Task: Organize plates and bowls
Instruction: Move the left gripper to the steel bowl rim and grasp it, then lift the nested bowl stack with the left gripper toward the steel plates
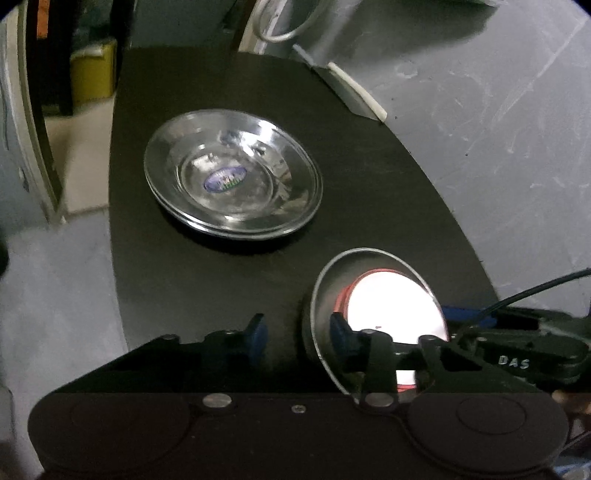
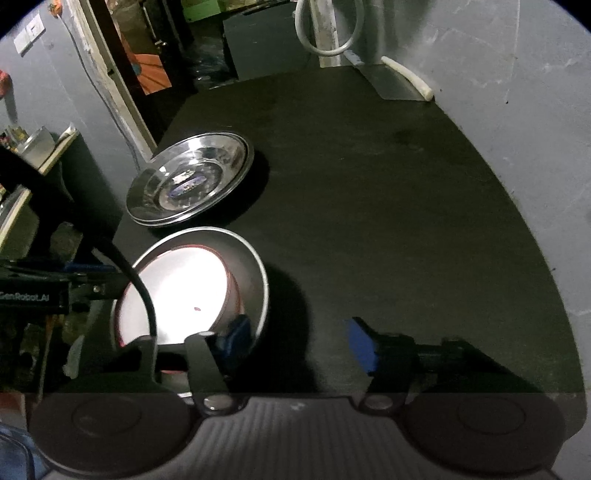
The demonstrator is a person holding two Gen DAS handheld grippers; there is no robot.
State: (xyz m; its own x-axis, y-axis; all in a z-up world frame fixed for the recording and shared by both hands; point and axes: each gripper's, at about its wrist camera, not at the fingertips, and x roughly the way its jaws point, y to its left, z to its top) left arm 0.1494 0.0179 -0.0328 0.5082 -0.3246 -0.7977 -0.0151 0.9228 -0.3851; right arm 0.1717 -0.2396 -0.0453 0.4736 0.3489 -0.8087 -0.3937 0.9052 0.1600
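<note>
Two or more stacked steel plates [image 1: 232, 177] [image 2: 184, 181] lie on the black table [image 1: 369, 184] [image 2: 369, 203]. Nearer to me stands a steel bowl [image 1: 332, 280] [image 2: 247, 266] with a red-rimmed, white-lined bowl [image 1: 391, 306] [image 2: 173, 288] nested inside. My left gripper [image 1: 299, 328] straddles the steel bowl's left rim, one finger inside and one outside, and the outer pad stands clear of the wall. My right gripper [image 2: 299, 338] straddles the opposite rim the same way, with a wide gap to its outer finger. Both are open.
A cleaver with a white handle [image 1: 358, 92] [image 2: 406, 79] lies at the table's far edge by the grey wall. A white hose loop [image 1: 280, 26] [image 2: 332, 37] hangs behind it. The table's left edge drops to the floor, where a yellow container [image 1: 92, 74] stands.
</note>
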